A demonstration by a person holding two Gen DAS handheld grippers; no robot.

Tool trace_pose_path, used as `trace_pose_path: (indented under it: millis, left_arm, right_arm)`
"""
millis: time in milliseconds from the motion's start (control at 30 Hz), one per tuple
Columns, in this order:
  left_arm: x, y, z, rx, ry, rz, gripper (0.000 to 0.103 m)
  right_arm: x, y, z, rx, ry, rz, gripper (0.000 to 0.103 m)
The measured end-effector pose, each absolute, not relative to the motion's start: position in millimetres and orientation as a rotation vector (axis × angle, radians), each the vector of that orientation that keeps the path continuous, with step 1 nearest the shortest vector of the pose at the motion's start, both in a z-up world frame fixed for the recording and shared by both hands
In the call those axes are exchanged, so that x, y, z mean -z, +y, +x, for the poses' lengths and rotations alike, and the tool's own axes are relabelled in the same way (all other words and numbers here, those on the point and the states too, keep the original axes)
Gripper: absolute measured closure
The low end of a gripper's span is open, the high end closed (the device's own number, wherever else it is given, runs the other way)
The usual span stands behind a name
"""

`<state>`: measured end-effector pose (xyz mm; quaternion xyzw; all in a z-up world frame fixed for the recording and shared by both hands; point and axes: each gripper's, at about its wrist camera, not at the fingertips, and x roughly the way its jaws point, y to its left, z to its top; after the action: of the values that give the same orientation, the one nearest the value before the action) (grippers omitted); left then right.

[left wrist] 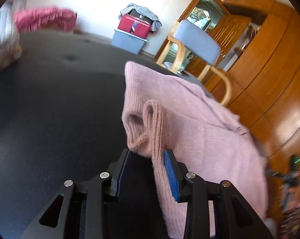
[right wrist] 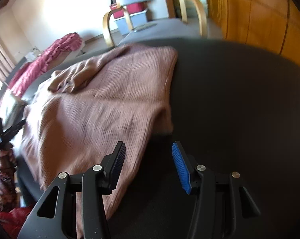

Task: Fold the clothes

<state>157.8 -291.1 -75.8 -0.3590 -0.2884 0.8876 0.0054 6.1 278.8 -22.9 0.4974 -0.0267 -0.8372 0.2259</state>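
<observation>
Pink sweater (right wrist: 102, 103) lay on the dark counter (right wrist: 239, 99) — one sleeve doubled over its body, hem edge uneven, so partly folded at most. Left gripper (left wrist: 148, 159) fingers spread, ribbed cuff (left wrist: 157, 143) draped between, not pinched. Right gripper (right wrist: 149, 159) released, just beside the sweater's edge.

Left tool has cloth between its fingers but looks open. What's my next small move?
Probably close the left tool on the ribbed cuff of the pink sweater: the cuff drapes between open fingers, unclamped. The right tool is open, empty, beside the sweater's edge.
</observation>
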Motion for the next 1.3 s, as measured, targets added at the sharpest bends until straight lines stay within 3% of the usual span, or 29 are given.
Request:
trace_pose_path:
  millis: [33, 133, 400, 567, 667, 700, 733, 767, 1033, 1300]
  left_arm:
    - [78.1, -293.7, 159.4, -2.741, -0.943, -1.121, 0.068]
    - [80.4, -291.9, 161.3, -2.653, -0.969, -1.111, 0.067]
    - [78.8, -263.0, 153.8, -2.573, -0.815, -1.132, 0.063]
    - [77.5, -251.1, 158.3, -2.628, -0.737, -1.110, 0.052]
    - [74.0, -241.5, 158.9, -2.649, -0.643, -1.125, 0.053]
    - [72.9, -240.8, 158.3, -2.634, -0.634, -1.126, 0.058]
    - [72.2, -239.8, 158.1, -2.611, -0.632, -1.126, 0.081]
    - [72.1, -238.4, 158.4, -2.572, -0.641, -1.126, 0.095]
    - [15.4, -253.7, 155.9, -2.502, -0.737, -0.891, 0.097]
    - [-28.9, -283.3, 109.3, -2.498, -0.847, -0.761, 0.097]
  right_arm:
    - [26.8, 283.0, 10.7, 2.288, -0.091, 1.385, 0.042]
    - [39.2, 283.7, 21.4, 2.200, -0.159, 1.413, 0.041]
    - [46.8, 268.7, 29.8, 2.106, -0.292, 1.329, 0.035]
    - [45.7, 243.2, 39.3, 2.171, -0.103, 1.258, 0.033]
    - [45.5, 232.0, 46.1, 2.197, 0.025, 1.225, 0.050]
    - [45.6, 228.9, 48.0, 2.201, 0.062, 1.215, 0.068]
    - [45.5, 226.5, 49.3, 2.198, 0.084, 1.209, 0.088]
    - [44.6, 227.5, 48.5, 2.160, 0.040, 1.217, 0.089]
    - [15.9, 246.7, 30.0, 2.084, -0.250, 1.094, 0.090]
    - [-25.9, 250.7, -29.1, 2.140, -0.365, 0.959, 0.090]
